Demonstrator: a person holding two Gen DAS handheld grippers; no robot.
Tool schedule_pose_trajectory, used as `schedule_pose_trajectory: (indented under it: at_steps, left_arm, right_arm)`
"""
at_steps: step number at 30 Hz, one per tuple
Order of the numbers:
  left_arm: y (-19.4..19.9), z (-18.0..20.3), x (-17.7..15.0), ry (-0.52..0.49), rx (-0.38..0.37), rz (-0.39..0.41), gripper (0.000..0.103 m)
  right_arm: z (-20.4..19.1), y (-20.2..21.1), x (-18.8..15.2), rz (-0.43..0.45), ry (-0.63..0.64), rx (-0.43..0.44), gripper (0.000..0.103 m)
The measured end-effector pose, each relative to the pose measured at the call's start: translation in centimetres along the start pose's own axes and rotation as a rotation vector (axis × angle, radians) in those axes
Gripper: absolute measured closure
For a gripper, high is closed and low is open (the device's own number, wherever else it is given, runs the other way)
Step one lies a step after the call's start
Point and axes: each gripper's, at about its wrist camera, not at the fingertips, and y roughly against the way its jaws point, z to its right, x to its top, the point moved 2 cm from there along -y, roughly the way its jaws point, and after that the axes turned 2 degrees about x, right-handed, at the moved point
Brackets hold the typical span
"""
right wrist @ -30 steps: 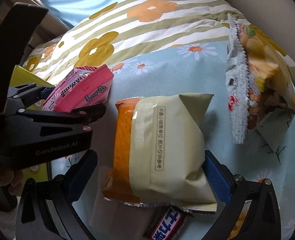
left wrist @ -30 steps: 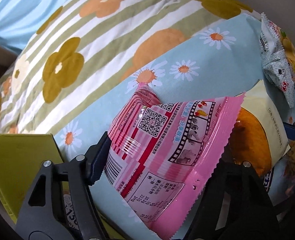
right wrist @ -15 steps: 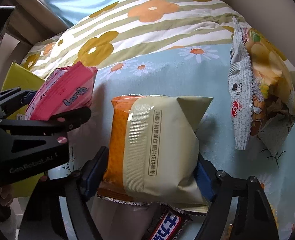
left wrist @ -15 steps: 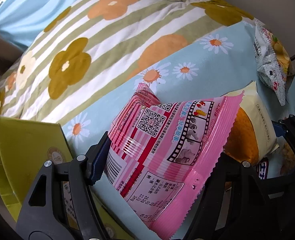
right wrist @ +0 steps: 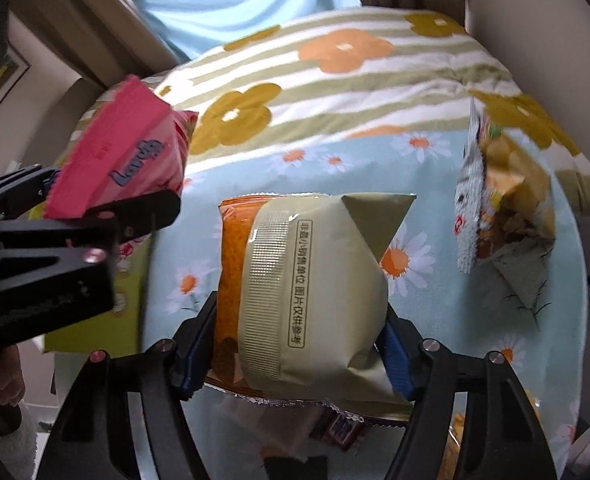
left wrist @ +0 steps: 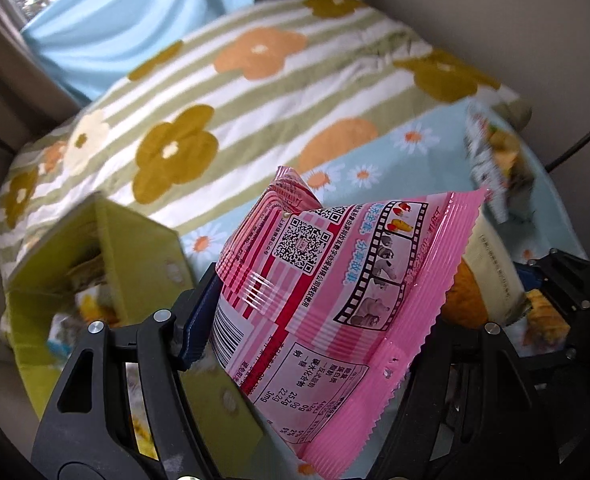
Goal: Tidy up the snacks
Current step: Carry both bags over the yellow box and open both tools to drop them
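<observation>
My left gripper [left wrist: 315, 320] is shut on a pink snack packet [left wrist: 335, 280] and holds it in the air, next to an open yellow-green box [left wrist: 135, 240] with snacks inside. The packet [right wrist: 127, 156] and left gripper also show at the left of the right wrist view, above the box [right wrist: 95, 332]. My right gripper [right wrist: 295, 352] is shut on a beige and orange snack bag [right wrist: 307, 292], lifted above the daisy-print cloth [right wrist: 475, 320]. That bag [left wrist: 491, 276] shows at the right of the left wrist view.
A grey and yellow chip bag [right wrist: 503, 200] lies at the right on the cloth. A dark candy bar [right wrist: 343, 428] lies under the held bag. A striped flower blanket [right wrist: 335, 80] covers the far side. A wall stands on the right.
Both grippers have risen with their packets. The left one has moved left toward the yellow-green box, whose inside now shows. The right gripper has closed on the beige bag and lifted it.
</observation>
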Motion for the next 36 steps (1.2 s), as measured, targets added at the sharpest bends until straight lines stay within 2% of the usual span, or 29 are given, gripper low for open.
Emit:
schedule_pose_trajectory:
  at_steps: [5,9,14,22,27,32,36]
  left_arm:
    - [5.5,-2.3,-1.4,0.079,0.037,0.08,0.036]
    - [9.5,-5.8,-3.0,0.188,0.038,0.127,0.036]
    - [12.3,-10.9,-5.8,0.274,0.072,0.172,0.036]
    - [12.2,-20.2,-10.6,0.374,0.074,0.174,0.036]
    - [10.9,-26.5,-14.1,0.421,0.085,0.141,0.036]
    - [8.8,-30.6,-16.3,0.43,0.08,0.105,0.036]
    - [6.3,-32.3,-17.5,0.404,0.066,0.068,0.036]
  right_arm:
    - [-1.9,3.4,0.6,0.056,0.076,0.029,0.037]
    - [-4.3,5.8,1.3,0.094,0.157,0.032,0.037]
    - [-8.8,7.9,2.3,0.142,0.235,0.059,0.04]
    - [-18.0,6.9,2.9,0.182,0.285,0.113,0.041]
    - [-23.8,4.4,3.6,0.172,0.308,0.139,0.041]
    - [-28.1,1.3,3.8,0.145,0.305,0.14,0.041]
    - [-29.5,-0.5,3.7,0.123,0.274,0.124,0.041]
